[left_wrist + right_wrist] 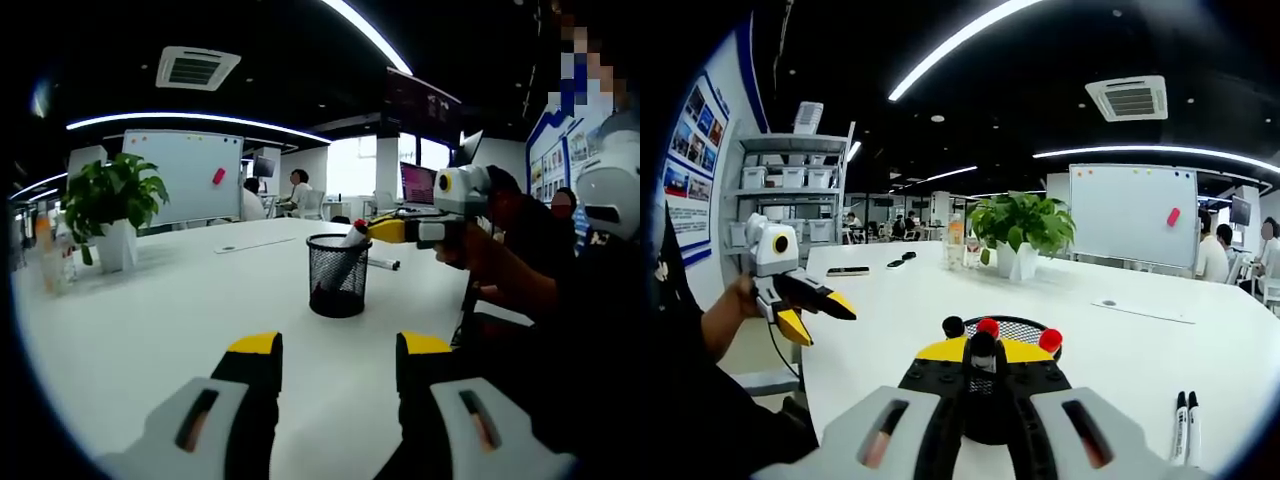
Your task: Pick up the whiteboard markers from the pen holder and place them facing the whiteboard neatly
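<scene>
- No writing legible.
- Right tool (984,352) pinches a red-capped marker (987,329) standing in the mesh pen holder (338,275).
- Left tool (338,357) spread above the white surface (150,320).
- Two markers (1185,425) lie on surface; whiteboard (1132,215), plant (110,200) behind.

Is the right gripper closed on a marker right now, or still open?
Shut: the right gripper has its yellow-tipped jaws pinched together on a red-capped marker above the mesh pen holder.
</scene>
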### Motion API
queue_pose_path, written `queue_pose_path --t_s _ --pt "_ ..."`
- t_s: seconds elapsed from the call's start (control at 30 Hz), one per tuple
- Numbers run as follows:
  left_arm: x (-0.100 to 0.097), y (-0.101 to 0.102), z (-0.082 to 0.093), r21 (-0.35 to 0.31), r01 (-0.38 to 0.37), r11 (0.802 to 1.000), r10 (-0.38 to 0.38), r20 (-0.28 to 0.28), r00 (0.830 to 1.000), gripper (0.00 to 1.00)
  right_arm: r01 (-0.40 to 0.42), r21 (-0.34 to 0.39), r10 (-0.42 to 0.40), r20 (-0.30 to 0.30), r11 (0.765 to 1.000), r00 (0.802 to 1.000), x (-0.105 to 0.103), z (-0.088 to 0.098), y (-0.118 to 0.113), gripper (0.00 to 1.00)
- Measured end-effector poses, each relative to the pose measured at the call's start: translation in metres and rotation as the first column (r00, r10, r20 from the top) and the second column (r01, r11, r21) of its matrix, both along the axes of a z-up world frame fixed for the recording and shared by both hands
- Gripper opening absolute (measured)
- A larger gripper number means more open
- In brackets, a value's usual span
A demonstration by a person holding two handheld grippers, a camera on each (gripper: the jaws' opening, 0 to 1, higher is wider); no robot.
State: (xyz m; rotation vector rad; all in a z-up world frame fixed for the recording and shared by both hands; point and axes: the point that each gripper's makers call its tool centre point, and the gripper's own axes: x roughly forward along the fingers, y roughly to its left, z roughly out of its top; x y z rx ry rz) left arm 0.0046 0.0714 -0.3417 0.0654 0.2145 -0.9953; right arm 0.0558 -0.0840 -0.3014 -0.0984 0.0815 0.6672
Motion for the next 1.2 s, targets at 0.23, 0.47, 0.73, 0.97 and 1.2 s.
queue_pose_path --t_s 0.23,0.47,0.73,0.97,1.2 --pt "0.0 0.002 0.001 -0.003 -0.001 1.0 0.001 0.001 1.0 0.47 -0.001 0.0 0.001 -0.006 1.0 1.0 0.0 0.001 0.0 0.13" --pt "0.0 0.002 0.0 0.001 0.001 1.0 -0.001 0.0 1.0 0.47 0.001 -0.011 -0.001 -0.006 1.0 1.0 -0.001 0.004 -0.001 0.13" --pt "0.001 0.001 0.0 0.005 0.0 1.0 0.0 0.002 1.0 0.47 0.003 -0.022 -0.004 -0.017 1.0 1.0 -0.003 0.007 0.0 0.13" --pt "0.0 -0.001 0.005 -0.007 0.005 1.0 -0.005 0.008 1.0 0.47 0.005 -0.04 -0.006 -0.03 0.999 1.0 -0.005 0.011 -0.002 0.13" --pt "-0.005 -0.006 0.008 -0.02 0.033 0.999 -0.033 0.005 0.999 0.47 0.002 -0.061 -0.004 -0.028 0.998 1.0 -0.007 0.012 -0.005 0.13"
